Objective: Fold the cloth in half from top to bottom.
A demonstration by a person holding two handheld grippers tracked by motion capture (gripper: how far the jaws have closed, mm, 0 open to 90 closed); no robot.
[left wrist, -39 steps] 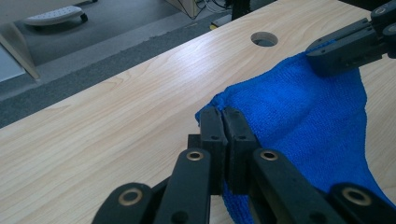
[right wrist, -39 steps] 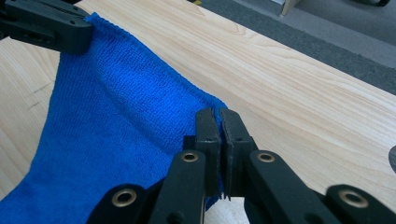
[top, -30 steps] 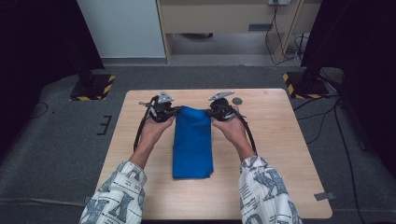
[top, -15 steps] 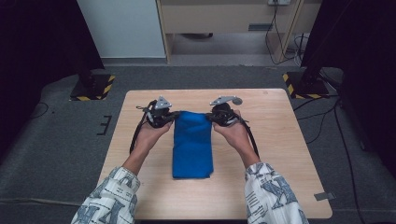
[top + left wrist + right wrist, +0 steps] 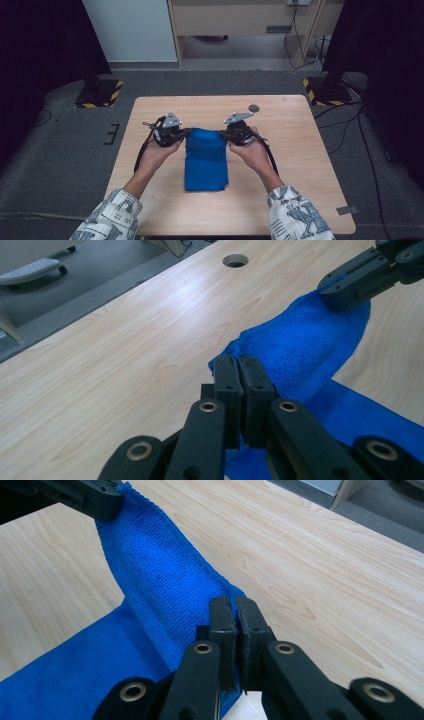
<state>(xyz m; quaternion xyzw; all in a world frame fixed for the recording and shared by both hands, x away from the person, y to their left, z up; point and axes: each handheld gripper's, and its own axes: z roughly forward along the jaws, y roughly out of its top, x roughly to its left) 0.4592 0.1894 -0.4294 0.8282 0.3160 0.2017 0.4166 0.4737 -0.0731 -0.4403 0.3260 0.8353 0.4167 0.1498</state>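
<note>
A person in patterned sleeves works at a light wooden counter, a two-jaw gripper in each hand. The left gripper and the right gripper face each other across the far end of a blue microfibre cloth, which lies near the middle of the counter with its long side running toward the person.

In the left gripper view, that gripper has its fingers closed tight on one far corner of the cloth, the fabric pinched between the pads. The right gripper appears farther off in the same view, clamped on the opposite corner. In the right gripper view, its own fingers are likewise pressed together on the cloth's edge, with the left gripper biting the other corner at upper left.

The cloth's far edge is lifted off the counter and stretched between the two grippers, while the rest lies flat on the wood. A round cable hole sits in the counter just beyond the right gripper.
</note>
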